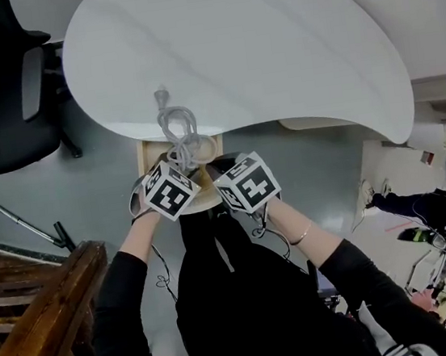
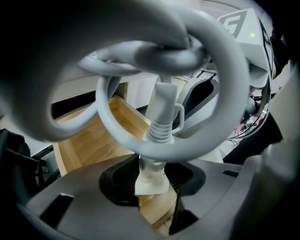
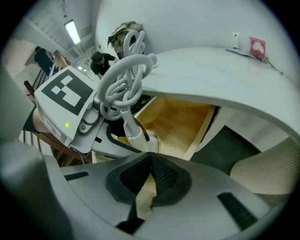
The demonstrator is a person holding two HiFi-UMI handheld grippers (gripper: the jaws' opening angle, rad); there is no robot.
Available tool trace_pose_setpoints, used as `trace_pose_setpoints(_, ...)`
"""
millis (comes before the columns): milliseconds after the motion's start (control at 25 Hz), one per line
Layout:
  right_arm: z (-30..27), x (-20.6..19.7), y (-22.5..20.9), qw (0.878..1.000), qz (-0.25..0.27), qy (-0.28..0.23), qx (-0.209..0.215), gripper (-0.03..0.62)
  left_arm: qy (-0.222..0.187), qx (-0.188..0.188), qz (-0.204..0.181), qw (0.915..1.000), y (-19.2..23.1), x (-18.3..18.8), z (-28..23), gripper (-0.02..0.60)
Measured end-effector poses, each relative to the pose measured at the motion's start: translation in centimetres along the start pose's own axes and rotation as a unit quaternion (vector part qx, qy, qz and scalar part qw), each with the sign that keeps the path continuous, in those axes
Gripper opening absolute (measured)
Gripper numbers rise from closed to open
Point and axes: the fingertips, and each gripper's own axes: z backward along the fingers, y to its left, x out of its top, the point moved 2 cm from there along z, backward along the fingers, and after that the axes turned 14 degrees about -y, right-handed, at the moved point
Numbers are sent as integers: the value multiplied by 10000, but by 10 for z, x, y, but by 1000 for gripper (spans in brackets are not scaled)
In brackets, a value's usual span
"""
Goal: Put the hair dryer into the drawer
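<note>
Left gripper [image 1: 176,179]: jaws are clamped on the hair dryer [image 2: 152,176], at the white end where the ribbed cord sleeve [image 2: 159,132] comes out. The pads are seen on both sides of it in the left gripper view.

The hair dryer is held over the open wooden drawer [image 1: 148,154], just under the rim of the white table [image 1: 273,61]. The drawer's pale wood floor is seen behind it in both gripper views. Whether the dryer touches the drawer floor cannot be told.

The grey cord [image 1: 178,130] is bundled in loose loops and stands up at 12 o'clock from the left gripper. Its plug end is laid on the table edge in the head view. In the left gripper view the loops fill most of the frame, close to the lens.

Right gripper [image 1: 226,171]: it is held at 3 o'clock from the left gripper, just beside it, and is pointed down at the drawer. The pads are seen together at the tips and nothing is clamped between them. Only pale wood shows through the slit below.

An office chair [image 1: 13,103] is seen at 10 o'clock in the head view and a wooden chair [image 1: 39,327] at 8 o'clock, both well apart from the drawer.
</note>
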Motion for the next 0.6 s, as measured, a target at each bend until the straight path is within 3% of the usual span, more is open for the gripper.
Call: trace_pose_setpoints(600, -5, -11, 4, 9998, 54, 182, 24, 3, 18, -14, 1, 10000, -1, 0, -2, 180)
